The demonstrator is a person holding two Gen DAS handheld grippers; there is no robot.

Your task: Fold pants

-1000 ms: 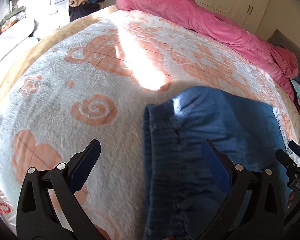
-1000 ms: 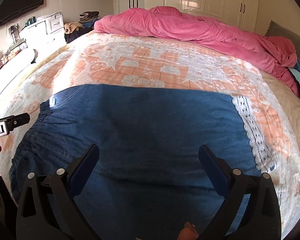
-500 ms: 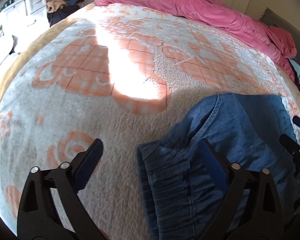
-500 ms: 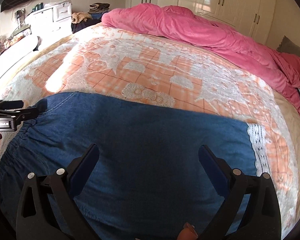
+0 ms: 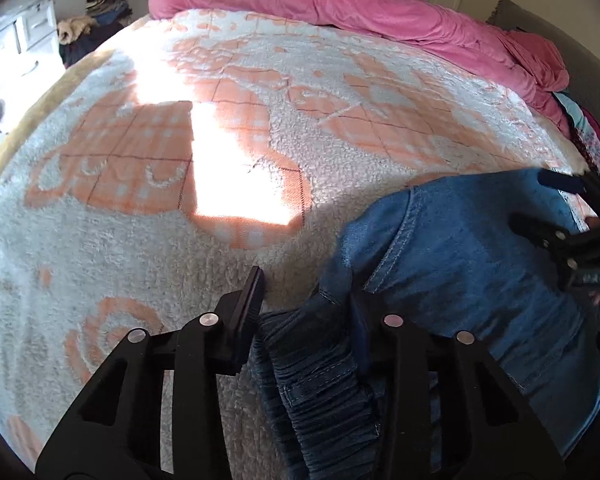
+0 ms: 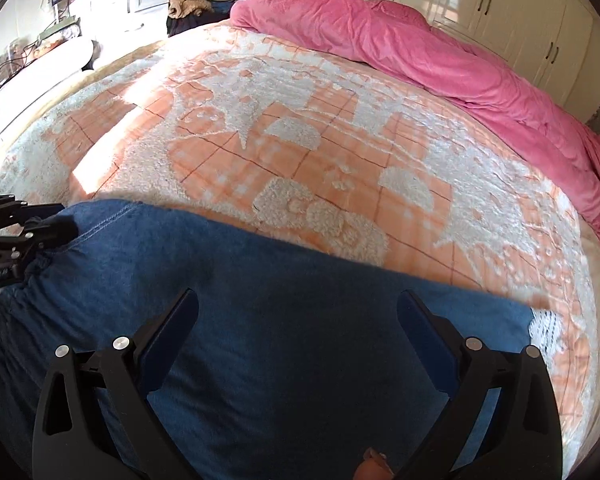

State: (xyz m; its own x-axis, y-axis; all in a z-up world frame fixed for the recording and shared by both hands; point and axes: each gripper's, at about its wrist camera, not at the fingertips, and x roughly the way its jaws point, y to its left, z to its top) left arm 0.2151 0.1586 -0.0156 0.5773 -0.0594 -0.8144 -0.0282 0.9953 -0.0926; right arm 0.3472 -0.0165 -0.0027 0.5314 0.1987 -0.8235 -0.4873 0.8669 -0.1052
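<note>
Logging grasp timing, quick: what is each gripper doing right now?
Left gripper: jaws closing, gathered waistband of the blue pants between them.
Right gripper: open, holding nothing, above the pants.

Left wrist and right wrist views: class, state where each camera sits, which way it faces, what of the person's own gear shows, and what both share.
Left wrist view: sits on the left hand-held gripper, looking down along its closing fingers at the pants waistband between them; the right hand-held gripper shows at the right edge.
Right wrist view: sits on the right hand-held gripper, open above the pants' middle; a fingertip shows below.
Shared: pants, patterned blanket, pink duvet.
</note>
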